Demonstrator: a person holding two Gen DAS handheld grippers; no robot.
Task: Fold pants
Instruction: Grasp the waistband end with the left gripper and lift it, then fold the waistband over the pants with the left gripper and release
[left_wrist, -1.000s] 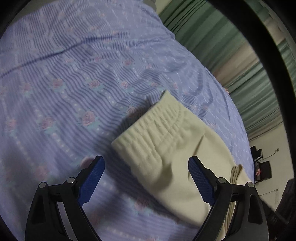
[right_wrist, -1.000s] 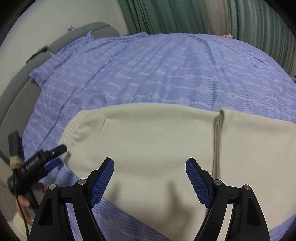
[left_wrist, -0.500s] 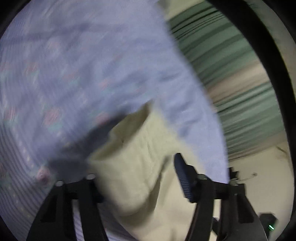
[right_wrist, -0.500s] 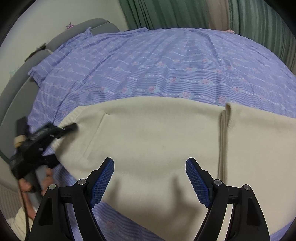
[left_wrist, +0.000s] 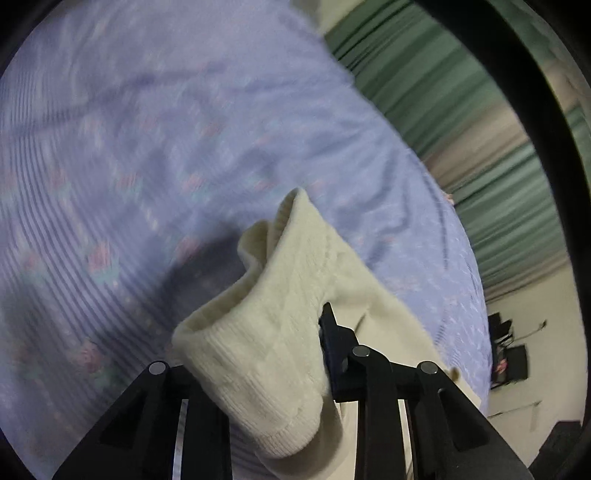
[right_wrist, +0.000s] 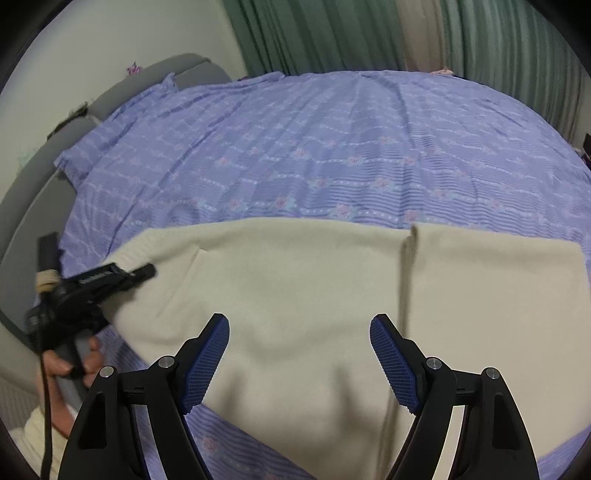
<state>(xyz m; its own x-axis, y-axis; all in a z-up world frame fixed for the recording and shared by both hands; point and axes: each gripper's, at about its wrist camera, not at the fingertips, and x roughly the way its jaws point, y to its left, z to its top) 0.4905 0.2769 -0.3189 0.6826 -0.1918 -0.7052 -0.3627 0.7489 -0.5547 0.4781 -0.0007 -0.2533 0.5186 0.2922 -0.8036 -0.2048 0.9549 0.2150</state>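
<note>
- Lilac striped sheet (right_wrist: 332, 147), floral print, covers the bed; smooth cloth, so anything dragged across it may slide or ruck it.
- Cream pants (right_wrist: 295, 295) lie flat along the near part of the sheet, already doubled, one folded edge forming a ridge right of centre. Judged risk: the layers shear apart if only the top one is lifted, spoiling the alignment.
- Waistband (left_wrist: 266, 332), ribbed knit, is at the left end of the pants, raised off the sheet and bunched. Judged risk: elastic knit stretches under a pull from one corner, so the fold could land skewed.
- Left gripper (left_wrist: 291, 354) is closed on the waistband; cloth hides one finger, so how deep the bite is cannot be told. A shallow bite could slip as the end is carried over. In the right view it (right_wrist: 110, 280) sits at the pants' left edge.
- Right gripper (right_wrist: 299, 354) hovers over the middle of the pants, jaws wide, holding nothing. Judged risk: with the far side unpinned, the whole garment may follow the left pull.
</note>
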